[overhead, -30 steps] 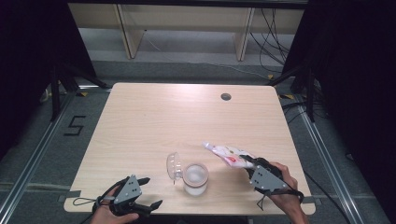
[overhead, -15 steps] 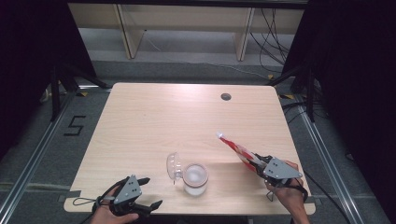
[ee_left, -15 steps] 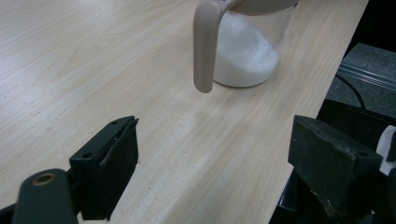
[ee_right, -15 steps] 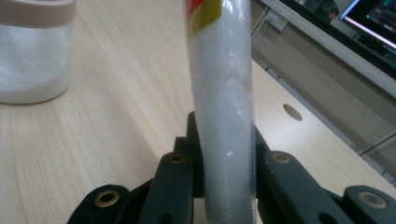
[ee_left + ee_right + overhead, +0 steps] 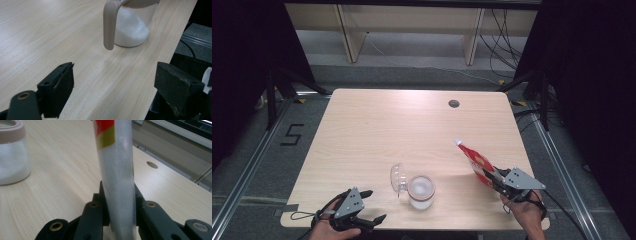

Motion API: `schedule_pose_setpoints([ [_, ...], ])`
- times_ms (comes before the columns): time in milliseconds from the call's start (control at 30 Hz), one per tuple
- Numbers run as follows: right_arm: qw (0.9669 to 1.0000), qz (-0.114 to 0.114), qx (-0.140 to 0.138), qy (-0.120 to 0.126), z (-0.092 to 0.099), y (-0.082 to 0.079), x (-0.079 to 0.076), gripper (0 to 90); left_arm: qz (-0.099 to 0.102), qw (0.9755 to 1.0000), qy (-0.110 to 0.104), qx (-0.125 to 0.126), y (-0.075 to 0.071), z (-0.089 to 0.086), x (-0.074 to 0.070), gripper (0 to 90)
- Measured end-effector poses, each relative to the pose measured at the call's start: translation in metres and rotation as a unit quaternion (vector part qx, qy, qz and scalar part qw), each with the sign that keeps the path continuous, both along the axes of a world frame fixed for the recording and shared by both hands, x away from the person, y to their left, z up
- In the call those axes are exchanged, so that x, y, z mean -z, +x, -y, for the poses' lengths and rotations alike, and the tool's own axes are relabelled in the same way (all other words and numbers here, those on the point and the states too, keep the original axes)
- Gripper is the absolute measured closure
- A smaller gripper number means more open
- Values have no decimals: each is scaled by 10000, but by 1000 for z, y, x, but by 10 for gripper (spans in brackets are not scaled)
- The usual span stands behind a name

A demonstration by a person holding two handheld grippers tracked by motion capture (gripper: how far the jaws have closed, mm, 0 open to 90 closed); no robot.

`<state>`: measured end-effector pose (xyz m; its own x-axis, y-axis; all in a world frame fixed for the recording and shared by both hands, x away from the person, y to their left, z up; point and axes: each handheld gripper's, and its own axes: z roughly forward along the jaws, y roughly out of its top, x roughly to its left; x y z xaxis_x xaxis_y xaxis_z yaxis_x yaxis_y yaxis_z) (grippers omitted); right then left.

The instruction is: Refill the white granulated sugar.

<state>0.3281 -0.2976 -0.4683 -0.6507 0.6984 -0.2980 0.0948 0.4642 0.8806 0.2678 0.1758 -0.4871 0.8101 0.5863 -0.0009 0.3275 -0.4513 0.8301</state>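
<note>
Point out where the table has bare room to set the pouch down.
The whole far half, from the cable hole back to the jar, is bare wood. So is the strip between jar and right gripper holding the pouch. The near edge around the left gripper is tighter.

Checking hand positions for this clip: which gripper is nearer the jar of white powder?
Left. The left gripper, open, sits just beside the jar at the table's near edge. The right gripper, shut on the packet, is farther off on the jar's other side.

A pale wooden table carries a lidded jar of white powder.
</note>
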Motion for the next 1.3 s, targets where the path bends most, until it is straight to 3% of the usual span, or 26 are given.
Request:
schedule_pose_setpoints([
  [167, 9999, -76, 92, 20, 0, -3, -1, 782, 11, 10000, -93, -34, 0, 0, 1, 158],
  [233, 9999, -86, 116, 15, 1, -3, -1, 780, 25, 10000, -23, -36, 0, 0, 0, 158],
  [433, 9990, -220, 292, 256, 3, -6, 0, 773, 13, 10000, 4, -43, 0, 0, 0, 158],
  [1067, 9981, -255, 481, 283, 8, -14, 1, 748, 5, 10000, 12, -16, 0, 0, 0, 158],
  [1167, 9969, -451, 476, 435, 7, -17, 2, 741, 6, 10000, 3, -6, 0, 1, 0, 158],
  [1267, 9975, -283, 556, 321, 9, -17, 1, 731, 7, 10000, 3, -6, 0, 1, 0, 158],
  [1300, 9972, -319, 561, 371, 8, -17, 2, 727, 5, 10000, 3, -7, 0, 1, 0, 158],
])
